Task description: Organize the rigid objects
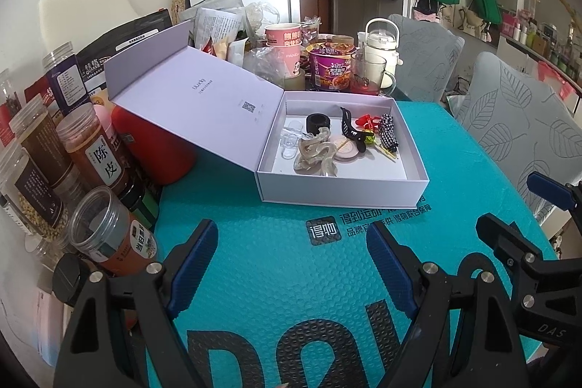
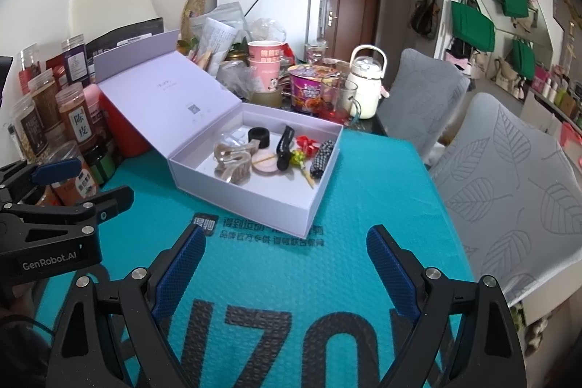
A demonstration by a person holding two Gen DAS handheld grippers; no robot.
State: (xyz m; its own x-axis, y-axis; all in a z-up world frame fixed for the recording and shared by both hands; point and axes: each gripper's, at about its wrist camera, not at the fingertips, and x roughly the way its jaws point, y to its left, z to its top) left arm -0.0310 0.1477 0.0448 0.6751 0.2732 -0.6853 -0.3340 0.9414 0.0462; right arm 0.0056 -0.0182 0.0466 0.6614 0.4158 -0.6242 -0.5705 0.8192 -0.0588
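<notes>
A pale lilac gift box [image 1: 342, 184] sits open in the middle of the left wrist view on a teal bubble-wrap mailer [image 1: 276, 264], its hinged lid [image 1: 196, 97] thrown back toward the upper left and leaning on a red container [image 1: 152, 148]. Inside the box, gathered toward its far half, lie a translucent beige claw hair clip [image 1: 314, 155], a black ring-shaped piece [image 1: 317, 122], a black hair clip [image 1: 351, 130], a small red clip [image 1: 365, 122], a black-and-white braided band [image 1: 387, 131] and a round pink compact [image 1: 345, 151]. The left gripper [image 1: 291, 268] hovers at the bottom of the frame over the mailer, its blue-padded jaws spread wide with nothing between them. In the right wrist view the right gripper [image 2: 285, 275] is likewise spread and empty at the bottom centre, short of the box. Clear plastic jars [image 1: 87, 148] crowd the left edge; behind the box stand a purple instant-noodle bowl [image 1: 329, 68], stacked pink paper cups [image 1: 285, 42] and a white kettle [image 1: 380, 50].
</notes>
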